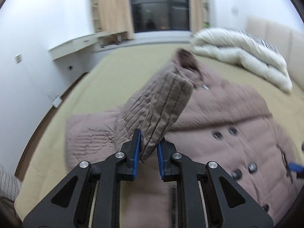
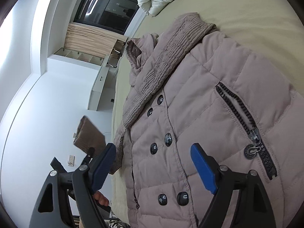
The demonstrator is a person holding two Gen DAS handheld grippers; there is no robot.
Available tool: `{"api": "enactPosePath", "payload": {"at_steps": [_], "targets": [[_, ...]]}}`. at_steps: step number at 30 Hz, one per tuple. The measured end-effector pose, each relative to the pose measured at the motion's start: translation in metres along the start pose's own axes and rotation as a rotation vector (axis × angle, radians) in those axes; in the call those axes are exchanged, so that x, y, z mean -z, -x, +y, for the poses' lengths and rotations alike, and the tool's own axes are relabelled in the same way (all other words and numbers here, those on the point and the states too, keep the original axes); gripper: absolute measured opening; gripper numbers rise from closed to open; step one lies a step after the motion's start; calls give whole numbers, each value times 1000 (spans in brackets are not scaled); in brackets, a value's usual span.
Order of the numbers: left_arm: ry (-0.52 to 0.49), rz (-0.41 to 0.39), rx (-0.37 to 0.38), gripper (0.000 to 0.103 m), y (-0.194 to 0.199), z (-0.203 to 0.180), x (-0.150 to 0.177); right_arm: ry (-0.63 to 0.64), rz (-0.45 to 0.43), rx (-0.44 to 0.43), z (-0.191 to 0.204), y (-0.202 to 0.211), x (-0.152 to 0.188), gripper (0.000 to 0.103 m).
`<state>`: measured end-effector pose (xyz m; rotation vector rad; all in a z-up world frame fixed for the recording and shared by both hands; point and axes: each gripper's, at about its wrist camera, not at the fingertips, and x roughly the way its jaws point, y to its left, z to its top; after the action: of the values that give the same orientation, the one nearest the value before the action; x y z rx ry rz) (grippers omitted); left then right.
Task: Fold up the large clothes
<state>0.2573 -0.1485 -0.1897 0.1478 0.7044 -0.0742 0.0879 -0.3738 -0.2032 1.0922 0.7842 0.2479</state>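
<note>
The left tool (image 1: 149,152) is clamping the ribbed cuff of the sleeve (image 1: 157,102), which is rising from between its blue pads toward one o'clock, lifted off the bed (image 1: 133,57). The padded coat (image 2: 209,98) is lying buttoned side up on the bed, spreading from the right tool (image 2: 153,168) toward twelve and three o'clock. The right tool is standing with its pads wide apart over the coat's front, gripping nothing.

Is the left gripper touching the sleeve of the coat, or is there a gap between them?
Touching. In the left wrist view, the left gripper has the ribbed sleeve of the coat between its blue pads, which press on the cuff.
</note>
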Motion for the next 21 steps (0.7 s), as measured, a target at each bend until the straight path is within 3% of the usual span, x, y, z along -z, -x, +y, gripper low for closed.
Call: {"api": "enactPosePath", "payload": {"at_steps": [6, 13, 18, 20, 21], "targets": [[-105, 10, 27, 15, 8, -62, 38, -55, 140, -65, 7, -37, -15, 84], [-167, 2, 25, 15, 12, -46, 72, -107, 361, -204, 62, -138, -44, 84], [-200, -10, 18, 15, 8, -33, 68, -113, 514, -116, 85, -201, -52, 84], [-199, -7, 14, 15, 5, -33, 68, -126, 560, -63, 84, -223, -51, 72], [-196, -3, 13, 15, 4, -31, 69, -125, 579, -61, 84, -231, -50, 53]]}}
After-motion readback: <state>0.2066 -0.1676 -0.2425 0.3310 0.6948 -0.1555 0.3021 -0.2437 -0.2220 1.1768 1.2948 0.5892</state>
